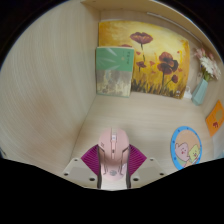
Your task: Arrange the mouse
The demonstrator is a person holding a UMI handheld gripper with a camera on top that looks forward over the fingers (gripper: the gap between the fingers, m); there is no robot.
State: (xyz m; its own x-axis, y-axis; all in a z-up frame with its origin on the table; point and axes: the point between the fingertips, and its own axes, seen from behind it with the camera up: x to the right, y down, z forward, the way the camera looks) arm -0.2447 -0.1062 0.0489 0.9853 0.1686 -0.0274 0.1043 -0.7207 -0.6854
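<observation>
Pale wooden desk (60,110) fills the scene. Propped behind the mouse stands a yellow painting of purple flowers (150,58). Nearer, the pink computer mouse (113,152) sits clamped between the gripper (113,163) fingers (magenta pads pressing both sides).

A home desk corner is indicated: a pale desktop (60,110), a flower painting (150,58) propped upper centre, and a vase (203,85) at upper right.
</observation>
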